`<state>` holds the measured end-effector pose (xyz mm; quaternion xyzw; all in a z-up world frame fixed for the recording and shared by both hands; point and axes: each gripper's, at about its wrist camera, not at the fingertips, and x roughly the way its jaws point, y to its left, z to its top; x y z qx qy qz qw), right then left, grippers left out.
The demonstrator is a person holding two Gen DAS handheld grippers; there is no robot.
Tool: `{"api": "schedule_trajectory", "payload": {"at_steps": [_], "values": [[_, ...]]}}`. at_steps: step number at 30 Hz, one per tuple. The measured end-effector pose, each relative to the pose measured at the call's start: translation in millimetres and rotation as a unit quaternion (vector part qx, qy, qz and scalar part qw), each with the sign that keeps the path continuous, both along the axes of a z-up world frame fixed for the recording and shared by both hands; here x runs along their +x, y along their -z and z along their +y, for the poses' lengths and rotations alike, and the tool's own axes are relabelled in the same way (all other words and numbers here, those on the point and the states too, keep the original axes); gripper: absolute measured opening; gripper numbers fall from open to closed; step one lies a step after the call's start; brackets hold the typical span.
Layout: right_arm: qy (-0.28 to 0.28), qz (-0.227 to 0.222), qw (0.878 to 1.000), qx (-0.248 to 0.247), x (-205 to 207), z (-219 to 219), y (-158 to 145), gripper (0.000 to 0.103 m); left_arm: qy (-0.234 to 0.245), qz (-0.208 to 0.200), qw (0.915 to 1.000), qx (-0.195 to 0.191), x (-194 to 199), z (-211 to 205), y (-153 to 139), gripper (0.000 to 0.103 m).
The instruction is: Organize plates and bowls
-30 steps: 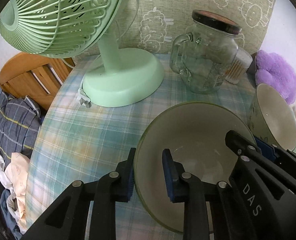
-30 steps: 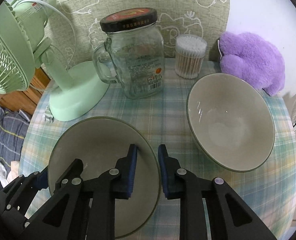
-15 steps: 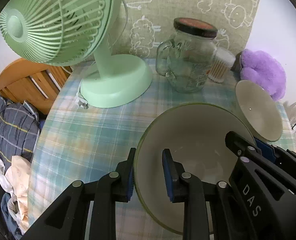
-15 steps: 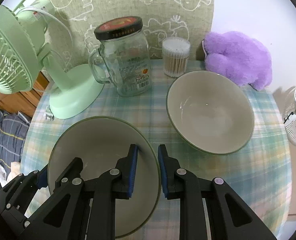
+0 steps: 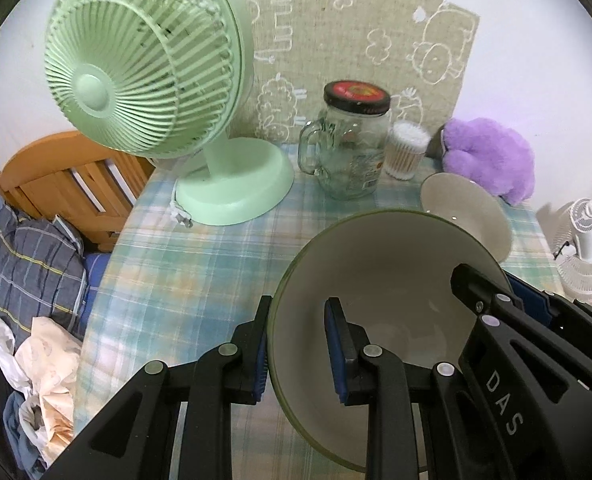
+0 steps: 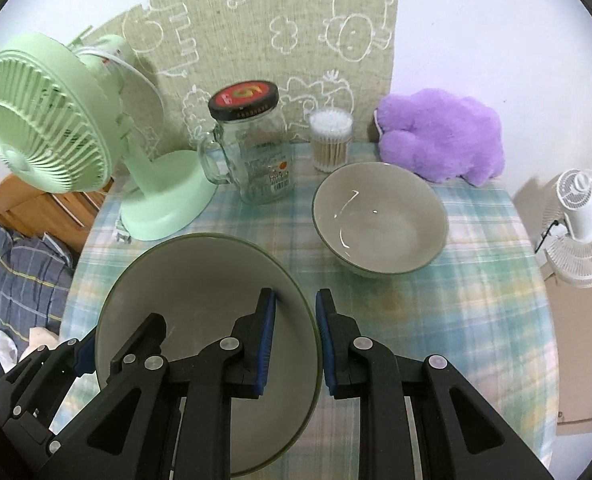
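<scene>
Left wrist view: left gripper [image 5: 297,350] clamps the near-left rim of the plate [image 5: 379,276], one pad inside, one outside. Right gripper [image 5: 531,308] grips the far-right rim. Plate is raised over the table [image 5: 200,264]. Bowl [image 5: 465,208] sits beyond it, w/ jar [image 5: 349,140], fan [image 5: 152,80] & purple toy [image 5: 491,156] behind.

Right wrist view: right gripper [image 6: 294,346] is closed on the plate's [image 6: 200,280] right rim; left gripper [image 6: 86,350] on the left rim. Bowl [image 6: 379,218] stands apart on the table [image 6: 455,320], just before the swab tub [image 6: 331,140].
</scene>
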<state>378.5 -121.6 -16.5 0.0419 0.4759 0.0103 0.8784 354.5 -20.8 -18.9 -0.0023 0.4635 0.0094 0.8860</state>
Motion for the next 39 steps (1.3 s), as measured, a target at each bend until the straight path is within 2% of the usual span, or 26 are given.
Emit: {"api": "schedule_trajectory", "payload": {"at_steps": [8,19,27,39], "values": [[0.014,-0.017,1.0,-0.005,-47.6,2.6,-27.2,0.024,0.017,-0.011,0.9998,-0.003,-38.0,5.7,-20.3,0.023],[0.036,-0.028,0.999,-0.015,-116.7,5.8,-48.0,0.023,0.045,-0.025,0.9986,-0.006,-99.7,7.2,-38.8,0.023],[0.059,-0.03,0.997,-0.028,-161.2,5.8,-55.5,0.023,0.075,-0.021,0.9968,-0.017,-133.0,2.1,-37.1,0.023],[0.114,-0.012,0.993,-0.043,-222.5,-4.8,-44.5,0.023,0.135,0.0,0.9903,-0.032,-176.9,-9.7,-21.4,0.023]]}}
